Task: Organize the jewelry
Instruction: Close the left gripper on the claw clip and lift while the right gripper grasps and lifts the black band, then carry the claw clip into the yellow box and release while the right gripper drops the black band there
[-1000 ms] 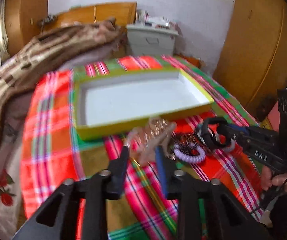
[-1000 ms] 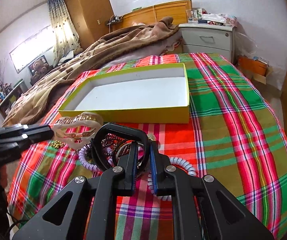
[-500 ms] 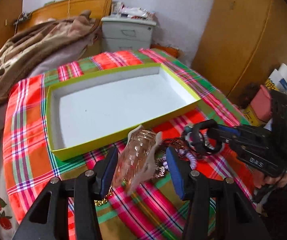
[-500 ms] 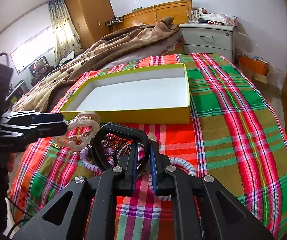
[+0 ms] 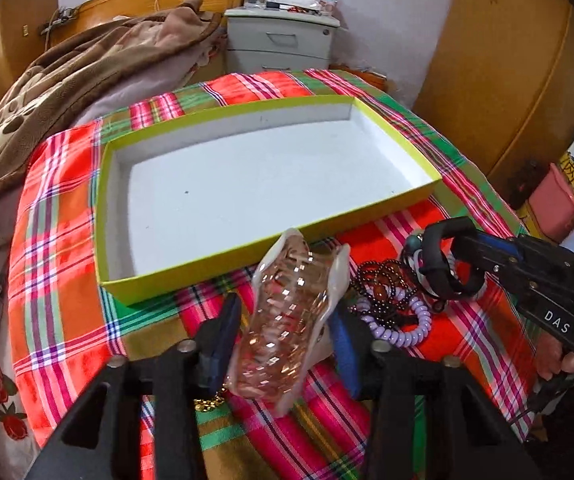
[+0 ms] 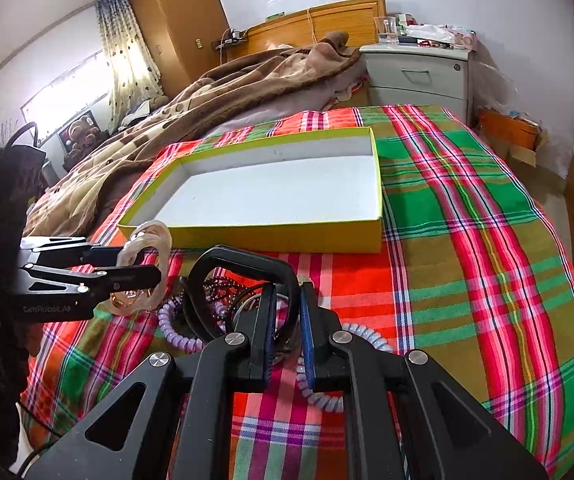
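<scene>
A wide pink faceted bangle (image 5: 287, 320) with pearly rims stands tilted between the pads of my left gripper (image 5: 285, 312), just before the yellow-green box (image 5: 191, 276). The jaws are closing and press on it. In the right wrist view the same bangle (image 6: 147, 236) sits clamped in the left gripper (image 6: 139, 264) at the left. My right gripper (image 6: 289, 292) is shut on a thick black bangle (image 6: 243, 256), held over a pile of dark beaded bracelets (image 5: 383, 284) and a lilac coil tie (image 5: 403, 332). The box has a white, bare floor.
A plaid cloth (image 6: 467, 240) covers the bed's foot. A brown blanket (image 5: 67, 80) is heaped at the left and back. A grey nightstand (image 5: 283, 40) stands beyond, a wooden wardrobe (image 5: 499, 60) at the right. A gold chain (image 5: 207, 402) lies under the left gripper.
My left gripper came closer to the box and lower. Its jaws spread wide around the pink bangle, then narrowed onto it. The right gripper and the black bangle kept still.
</scene>
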